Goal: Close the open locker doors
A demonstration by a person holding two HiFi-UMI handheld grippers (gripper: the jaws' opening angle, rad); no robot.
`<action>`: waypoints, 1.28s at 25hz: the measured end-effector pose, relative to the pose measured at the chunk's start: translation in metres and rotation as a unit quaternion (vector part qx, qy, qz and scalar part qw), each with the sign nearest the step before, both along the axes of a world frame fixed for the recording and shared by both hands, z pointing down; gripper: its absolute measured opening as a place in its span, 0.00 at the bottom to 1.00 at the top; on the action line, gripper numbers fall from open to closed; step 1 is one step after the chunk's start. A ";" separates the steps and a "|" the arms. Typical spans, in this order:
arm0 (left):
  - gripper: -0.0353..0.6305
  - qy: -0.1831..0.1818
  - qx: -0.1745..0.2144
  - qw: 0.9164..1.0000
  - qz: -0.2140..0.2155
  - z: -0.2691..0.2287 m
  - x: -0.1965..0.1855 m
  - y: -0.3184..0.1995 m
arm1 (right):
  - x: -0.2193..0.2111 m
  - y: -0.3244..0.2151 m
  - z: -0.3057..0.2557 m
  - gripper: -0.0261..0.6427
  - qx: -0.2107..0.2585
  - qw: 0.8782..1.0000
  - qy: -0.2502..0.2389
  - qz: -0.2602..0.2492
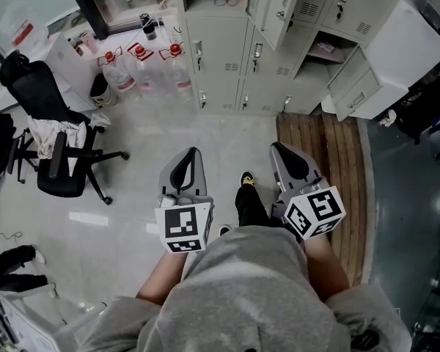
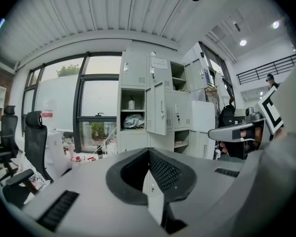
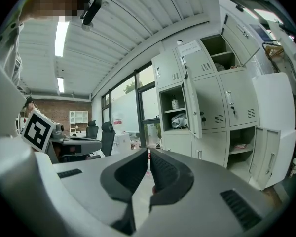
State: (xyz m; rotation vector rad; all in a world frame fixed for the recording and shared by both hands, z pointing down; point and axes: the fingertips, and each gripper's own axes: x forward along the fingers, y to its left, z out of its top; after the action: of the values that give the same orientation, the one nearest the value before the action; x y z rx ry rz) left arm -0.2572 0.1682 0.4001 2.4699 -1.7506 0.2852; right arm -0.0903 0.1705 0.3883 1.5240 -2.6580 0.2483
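A bank of pale grey lockers (image 1: 227, 57) stands ahead of me across the floor. One upper door (image 1: 282, 9) hangs open, and a lower door (image 1: 363, 90) at the right swings out too. In the left gripper view the open door (image 2: 156, 107) sits beside a compartment holding a bag (image 2: 133, 120). The right gripper view shows that door (image 3: 191, 105) and an open lower compartment (image 3: 240, 144). My left gripper (image 1: 193, 151) and right gripper (image 1: 276, 147) are held low in front of me, far from the lockers. Both are shut and hold nothing.
A black office chair (image 1: 55, 149) draped with cloth stands at the left. Several large water bottles (image 1: 143, 68) sit by the lockers' left end. A wooden slatted mat (image 1: 337, 167) lies before the right lockers. The person's shoe (image 1: 247, 177) shows between the grippers.
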 end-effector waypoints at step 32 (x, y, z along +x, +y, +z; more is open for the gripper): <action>0.07 -0.029 -0.024 0.999 -0.005 -0.001 0.082 -0.205 | 0.093 -0.224 -0.018 0.10 0.016 1.000 -0.004 0.013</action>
State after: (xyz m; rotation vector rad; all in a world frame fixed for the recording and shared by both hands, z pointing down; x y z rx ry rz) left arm -0.1753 -0.0370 0.3990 2.4414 -1.7557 0.3972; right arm 0.0030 -0.0531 0.3699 1.5702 -2.6636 0.2145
